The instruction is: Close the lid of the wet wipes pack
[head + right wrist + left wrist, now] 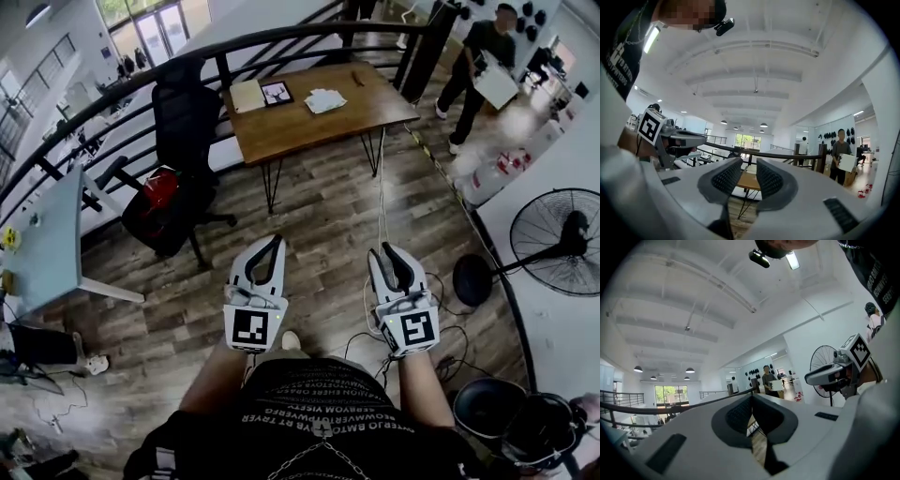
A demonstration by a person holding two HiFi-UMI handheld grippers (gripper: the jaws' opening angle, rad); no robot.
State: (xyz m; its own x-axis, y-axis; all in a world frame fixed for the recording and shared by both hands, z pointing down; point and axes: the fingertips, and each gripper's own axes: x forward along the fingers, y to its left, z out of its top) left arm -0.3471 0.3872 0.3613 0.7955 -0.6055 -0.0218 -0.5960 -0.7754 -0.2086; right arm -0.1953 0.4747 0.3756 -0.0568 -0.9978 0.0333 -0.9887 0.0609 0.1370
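wipes pack [325,100] seemed to be the pale, crumpled packet on the rectangular wooden table [366,105], well ahead of both grippers and too small to be sure of. left gripper [278,242] was held level, its dark ribbed pads pressed together at the tips on nothing. right gripper [392,251] was level too, its curved pads slightly apart and empty.

The wet wipes pack [325,100], seemingly a small white shape, is laid flat on the far wooden table [281,131]; its lid cannot be discerned.
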